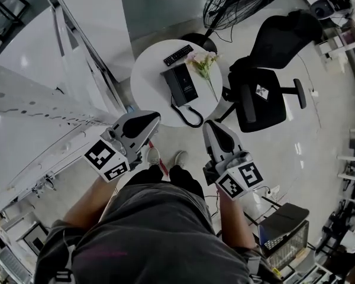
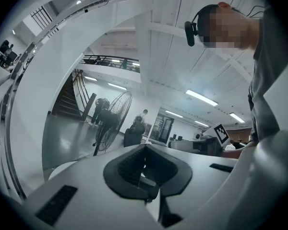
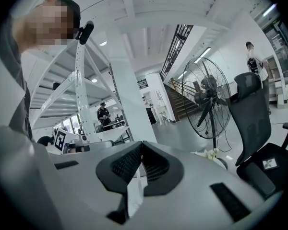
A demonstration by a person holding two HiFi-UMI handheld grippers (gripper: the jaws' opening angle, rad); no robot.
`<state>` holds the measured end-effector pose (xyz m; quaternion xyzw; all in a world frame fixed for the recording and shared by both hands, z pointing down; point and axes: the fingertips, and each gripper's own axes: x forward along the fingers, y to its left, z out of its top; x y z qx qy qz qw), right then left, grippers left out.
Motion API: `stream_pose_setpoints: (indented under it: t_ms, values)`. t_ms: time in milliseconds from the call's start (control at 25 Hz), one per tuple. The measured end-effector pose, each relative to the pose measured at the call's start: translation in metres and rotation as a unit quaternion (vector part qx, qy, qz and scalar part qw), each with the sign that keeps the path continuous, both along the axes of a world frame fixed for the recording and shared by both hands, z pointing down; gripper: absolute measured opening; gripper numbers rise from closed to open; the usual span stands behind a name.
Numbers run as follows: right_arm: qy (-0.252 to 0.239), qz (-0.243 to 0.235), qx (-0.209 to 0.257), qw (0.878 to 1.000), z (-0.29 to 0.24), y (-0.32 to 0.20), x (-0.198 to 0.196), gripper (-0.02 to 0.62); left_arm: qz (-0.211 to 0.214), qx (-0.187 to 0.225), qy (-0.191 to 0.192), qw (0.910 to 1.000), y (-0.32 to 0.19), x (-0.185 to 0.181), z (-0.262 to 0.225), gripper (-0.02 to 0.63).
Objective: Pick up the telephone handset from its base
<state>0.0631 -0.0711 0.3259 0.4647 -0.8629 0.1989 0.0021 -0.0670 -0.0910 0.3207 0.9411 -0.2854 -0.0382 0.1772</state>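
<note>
Table (image 1: pixel 147 78) bears handset (image 1: pixel 172 84), beyond left claw (image 1: pixel 155 119), right claw (image 1: pixel 212 125).

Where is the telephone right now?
In the head view, the black telephone sits near the middle of the round white table, below the remote control, with the flowers at its right.

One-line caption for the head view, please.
Shut and empty, left claw and right claw hover short of the round table; handset on its base.
</note>
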Motion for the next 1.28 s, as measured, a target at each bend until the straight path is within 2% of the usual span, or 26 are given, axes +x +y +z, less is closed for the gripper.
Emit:
stream_pose_setpoints:
  t_ms: [200, 520, 640, 840, 1280]
  values:
    - [0.002, -0.01, -0.016, 1.0, 0.016, -0.029, 0.011, 0.018, -0.013, -0.02, -0.006, 0.9997, -0.025, 0.012, 0.019, 0.014]
    - [0.014, -0.064, -0.036, 0.997, 0.054, -0.09, 0.028, 0.018, -0.061, -0.067, -0.019, 0.9957, -0.077, 0.033, 0.076, 0.014]
    - [0.017, -0.083, -0.049, 0.995, 0.076, -0.109, 0.036, 0.018, -0.077, -0.09, -0.02, 0.9928, -0.095, 0.041, 0.105, 0.014]
    - [0.019, -0.113, -0.07, 0.991, 0.112, -0.133, 0.046, 0.018, -0.109, -0.105, -0.038, 0.9878, -0.117, 0.05, 0.151, 0.014]
    - [0.018, -0.164, -0.114, 0.98, 0.18, -0.156, 0.052, 0.017, -0.148, -0.17, -0.048, 0.9732, -0.14, 0.061, 0.254, 0.015]
